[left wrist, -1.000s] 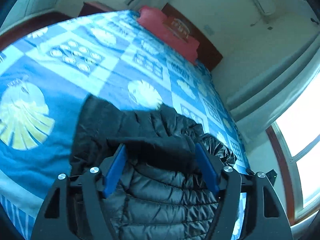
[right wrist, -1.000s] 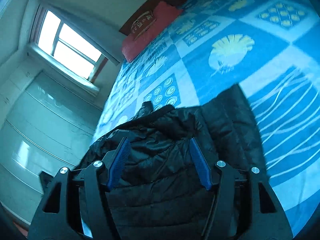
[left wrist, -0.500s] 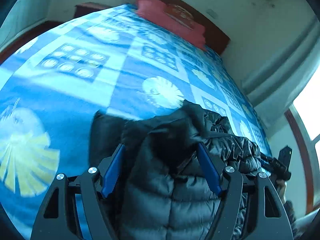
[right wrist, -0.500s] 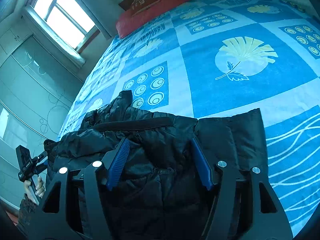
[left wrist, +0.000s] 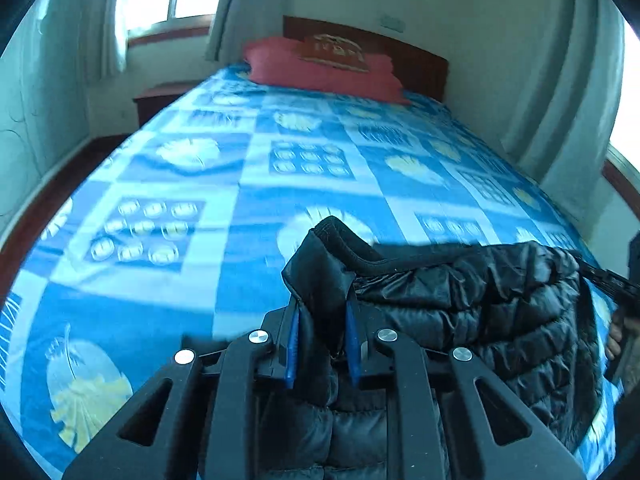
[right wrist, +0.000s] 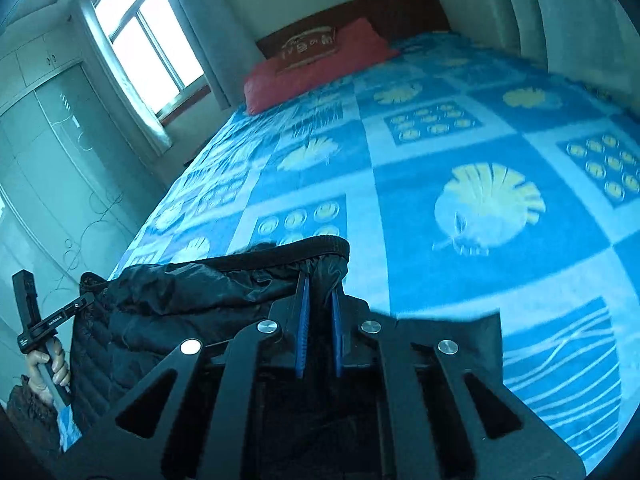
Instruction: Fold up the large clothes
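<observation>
A black quilted puffer jacket (left wrist: 480,304) lies at the near edge of a bed with a blue patterned cover (left wrist: 224,184). My left gripper (left wrist: 320,316) is shut on the jacket's left corner and holds it raised. My right gripper (right wrist: 319,300) is shut on the jacket's other corner (right wrist: 324,252), also raised. The jacket (right wrist: 180,300) hangs stretched between the two grippers. The right gripper shows at the right edge of the left wrist view (left wrist: 616,284), and the left gripper at the left edge of the right wrist view (right wrist: 40,328).
A red pillow (left wrist: 320,68) lies against a dark wooden headboard (left wrist: 416,60) at the far end of the bed. A nightstand (left wrist: 156,100) stands left of the bed. Windows with curtains (right wrist: 140,48) and a wardrobe (right wrist: 48,152) line the walls.
Both grippers closed on the jacket's corners and lifted them. The cameras tilted up, so the headboard and far wall now show. The jacket's edge is now pulled taut between the grippers.
</observation>
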A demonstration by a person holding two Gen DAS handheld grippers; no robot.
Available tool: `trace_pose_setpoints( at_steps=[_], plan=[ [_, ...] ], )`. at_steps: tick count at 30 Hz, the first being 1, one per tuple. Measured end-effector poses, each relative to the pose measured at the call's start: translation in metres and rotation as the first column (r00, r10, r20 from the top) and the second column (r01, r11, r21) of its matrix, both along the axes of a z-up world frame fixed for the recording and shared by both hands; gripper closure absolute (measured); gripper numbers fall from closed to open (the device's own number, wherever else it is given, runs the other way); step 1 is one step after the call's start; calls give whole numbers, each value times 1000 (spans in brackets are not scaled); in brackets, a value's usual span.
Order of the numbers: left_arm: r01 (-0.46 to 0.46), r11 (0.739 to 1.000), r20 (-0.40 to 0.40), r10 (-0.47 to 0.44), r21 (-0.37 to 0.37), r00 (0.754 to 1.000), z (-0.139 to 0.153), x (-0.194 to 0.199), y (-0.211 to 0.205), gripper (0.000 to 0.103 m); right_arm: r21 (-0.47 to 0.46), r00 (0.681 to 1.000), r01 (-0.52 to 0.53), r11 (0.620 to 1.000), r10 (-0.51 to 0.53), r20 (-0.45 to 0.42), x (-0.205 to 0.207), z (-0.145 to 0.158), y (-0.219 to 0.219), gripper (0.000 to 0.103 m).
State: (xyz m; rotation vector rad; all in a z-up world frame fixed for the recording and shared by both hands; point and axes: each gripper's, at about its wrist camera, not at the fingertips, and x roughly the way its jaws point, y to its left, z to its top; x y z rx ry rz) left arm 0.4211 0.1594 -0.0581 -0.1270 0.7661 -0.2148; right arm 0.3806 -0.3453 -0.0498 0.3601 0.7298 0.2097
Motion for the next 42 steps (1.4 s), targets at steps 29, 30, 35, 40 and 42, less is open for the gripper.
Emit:
trace_pose_setpoints(
  at_steps=[29,30,35,40,42],
  plan=[
    [-179,961,-160,147,-212,976,-42,32,45,52,-72,966,217,974,-224,-127,28,-51,-21,48],
    [-168,968,-133,145,-186,981,-32,27,39,52,-87,973,201,976,-209,-99,22,-42,-12,48],
    [-119,965,-96,99,-234,990,-12,15,-2,52,-49,997,67,997,-69,-40,9,-17,50,48],
    [34,973,-92,-56,-230,994,-19,11,-96,52,-80,997,-68,994,65,-43,22,-16,124,48],
    [56,971,-111,-84,-232,990,-30,16,-118,52,-120,995,-95,988,90,-42,29,-19,146,48]
  ],
)
